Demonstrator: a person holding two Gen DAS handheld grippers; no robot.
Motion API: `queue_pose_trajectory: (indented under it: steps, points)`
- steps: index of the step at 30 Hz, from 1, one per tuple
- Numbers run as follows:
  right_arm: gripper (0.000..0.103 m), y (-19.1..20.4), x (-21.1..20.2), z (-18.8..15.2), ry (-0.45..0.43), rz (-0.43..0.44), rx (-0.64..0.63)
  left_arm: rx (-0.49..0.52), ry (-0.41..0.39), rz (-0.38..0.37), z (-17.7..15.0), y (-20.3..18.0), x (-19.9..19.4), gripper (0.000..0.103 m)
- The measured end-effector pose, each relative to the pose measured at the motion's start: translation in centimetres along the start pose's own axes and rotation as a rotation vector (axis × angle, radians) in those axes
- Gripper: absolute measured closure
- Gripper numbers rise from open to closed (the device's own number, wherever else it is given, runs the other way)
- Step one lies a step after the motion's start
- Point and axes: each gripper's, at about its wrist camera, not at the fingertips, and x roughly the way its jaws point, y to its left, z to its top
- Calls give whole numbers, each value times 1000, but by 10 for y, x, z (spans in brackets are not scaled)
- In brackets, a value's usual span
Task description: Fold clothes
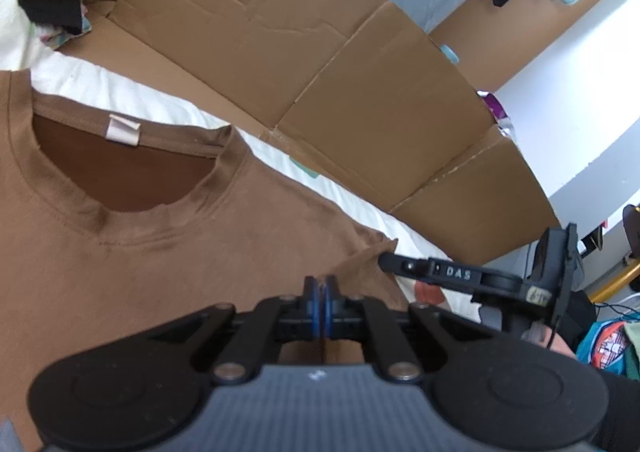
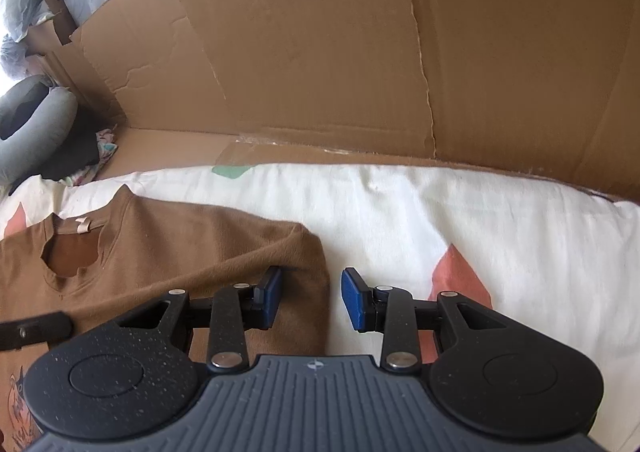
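The brown T-shirt [image 2: 168, 252], with a blank pale neck tag [image 1: 123, 128], lies flat on the white sheet [image 2: 460, 211], the left gripper [image 1: 321, 286] is fully closed over its shoulder, and the right gripper [image 2: 310, 298], lettered "DAS" on one finger, stands open astride its side edge.

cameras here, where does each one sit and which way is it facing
Left wrist: on the left gripper, looking down along shut jaws at the brown t-shirt, cardboard wall behind; right gripper and a hand show.
Right wrist: on the right gripper, jaws apart over the shirt's side edge and the white sheet.
Shared: shirt, neck label, cardboard, sheet.
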Motion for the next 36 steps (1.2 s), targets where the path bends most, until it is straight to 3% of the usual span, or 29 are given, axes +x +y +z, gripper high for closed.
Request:
queue_pose_trajectory:
  steps: [11, 14, 19, 21, 23, 24, 25, 28, 29, 30, 31, 33, 36]
  points:
    - [65, 4, 14, 13, 22, -59, -54, 22, -5, 21, 5, -3, 5, 100]
    - [78, 9, 19, 15, 35, -61, -97, 28, -3, 40, 8, -3, 8, 100]
    - [84, 15, 18, 19, 38, -82, -122, 25, 10, 67, 9, -1, 9, 100]
    - [86, 15, 14, 20, 43, -52, -100, 17, 19, 78, 8, 1, 10, 100]
    - [79, 16, 13, 20, 65, -14, -99, 5, 27, 77, 8, 4, 11, 100]
    - [58, 17, 13, 20, 76, -7, -106, 1, 27, 77, 8, 4, 11, 100]
    - [53, 19, 14, 20, 82, -9, -123, -1, 27, 77, 8, 4, 12, 100]
    - [53, 20, 20, 19, 95, -8, -138, 0, 28, 84, 8, 4, 13, 100]
    - [59, 19, 21, 19, 98, -7, -143, 3, 29, 85, 8, 3, 13, 100]
    - [75, 19, 23, 19, 100, -6, -149, 6, 29, 86, 8, 3, 14, 100]
    - [85, 18, 24, 19, 98, -19, -156, 8, 28, 87, 8, 2, 14, 100]
    - [93, 15, 24, 21, 97, -22, -161, 7, 26, 82, 8, 1, 13, 100]
    - [96, 19, 24, 21, 93, -45, -215, 5, 31, 85, 6, -1, 14, 100]
